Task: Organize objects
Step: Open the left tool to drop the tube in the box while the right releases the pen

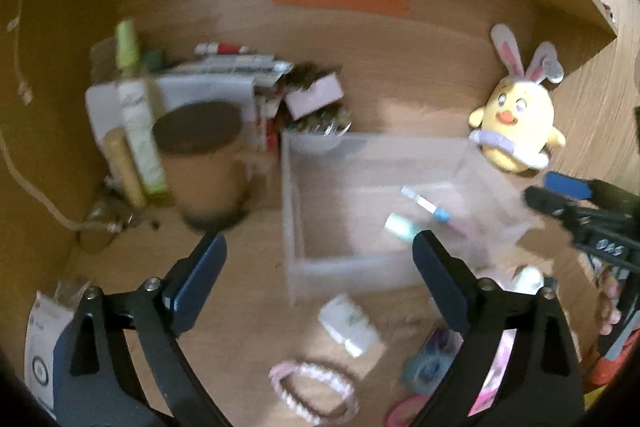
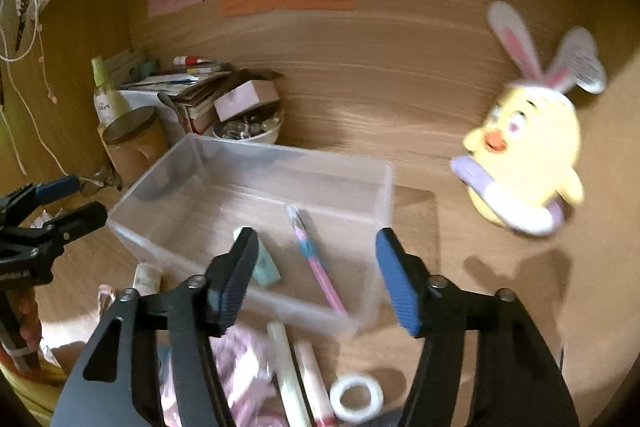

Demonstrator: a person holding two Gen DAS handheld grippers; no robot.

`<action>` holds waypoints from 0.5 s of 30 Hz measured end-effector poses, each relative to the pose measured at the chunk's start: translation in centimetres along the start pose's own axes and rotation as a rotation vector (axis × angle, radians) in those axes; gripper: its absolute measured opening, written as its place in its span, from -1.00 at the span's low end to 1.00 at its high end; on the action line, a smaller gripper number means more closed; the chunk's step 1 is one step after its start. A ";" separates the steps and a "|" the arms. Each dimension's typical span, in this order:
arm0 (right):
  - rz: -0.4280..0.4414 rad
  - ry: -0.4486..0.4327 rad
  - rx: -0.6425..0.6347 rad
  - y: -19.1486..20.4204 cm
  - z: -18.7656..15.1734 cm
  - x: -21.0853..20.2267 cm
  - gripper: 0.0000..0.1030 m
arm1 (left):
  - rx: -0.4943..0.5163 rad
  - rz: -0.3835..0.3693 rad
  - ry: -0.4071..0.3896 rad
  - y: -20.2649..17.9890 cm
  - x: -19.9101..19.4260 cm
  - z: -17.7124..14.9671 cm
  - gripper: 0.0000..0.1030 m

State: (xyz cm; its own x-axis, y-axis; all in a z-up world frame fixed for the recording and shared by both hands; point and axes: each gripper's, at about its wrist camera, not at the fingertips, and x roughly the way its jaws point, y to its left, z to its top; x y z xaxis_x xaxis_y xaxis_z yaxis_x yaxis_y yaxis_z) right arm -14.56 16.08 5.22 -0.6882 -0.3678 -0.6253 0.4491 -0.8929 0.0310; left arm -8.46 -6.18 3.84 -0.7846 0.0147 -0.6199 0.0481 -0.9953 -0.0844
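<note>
A clear plastic box (image 1: pixel 289 211) (image 2: pixel 256 151) stands on the wooden desk. A pink pen (image 1: pixel 426 205) (image 2: pixel 314 259) and a small teal piece (image 1: pixel 400 225) (image 2: pixel 267 269) lie inside it. My left gripper (image 1: pixel 320 239) is open over the box's near left corner with nothing between its fingers. My right gripper (image 2: pixel 316 233) is open above the box's near side, also empty. Each gripper shows at the edge of the other's view: the right gripper (image 1: pixel 560 195) and the left gripper (image 2: pixel 68 199). Loose items lie near me: a white tube (image 1: pixel 348 323), a pink beaded band (image 1: pixel 312 391), a white tape roll (image 2: pixel 356 397).
A yellow plush chick with rabbit ears (image 1: pixel 516 123) (image 2: pixel 524 163) sits right of the box. Behind the box on the left are a brown lidded jar (image 1: pixel 200 155), stacked books (image 2: pixel 192 87), a bowl of small bits (image 2: pixel 250 129) and a green bottle (image 1: pixel 128 47). Wooden walls close the back and left.
</note>
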 end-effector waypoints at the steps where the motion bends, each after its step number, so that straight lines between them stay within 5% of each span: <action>1: -0.005 0.003 0.018 -0.4 -0.7 -0.5 0.19 | -0.005 0.009 0.014 0.4 0.0 -0.7 0.85; 10: -0.066 0.090 0.166 -3.6 -6.8 -1.9 0.20 | -0.097 0.034 0.203 3.4 2.1 -6.3 0.85; 15: -0.095 0.155 0.224 -4.1 -9.3 -1.1 0.20 | -0.124 0.031 0.243 3.4 2.7 -7.8 0.85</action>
State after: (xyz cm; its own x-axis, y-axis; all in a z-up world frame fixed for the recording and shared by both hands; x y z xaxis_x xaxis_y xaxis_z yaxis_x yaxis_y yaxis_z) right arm -10.37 22.57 -1.51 -0.6181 -0.2508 -0.7450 0.2375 -0.9630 0.1271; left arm -5.54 -8.75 -4.20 -0.6112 0.0221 -0.7911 0.1567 -0.9764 -0.1484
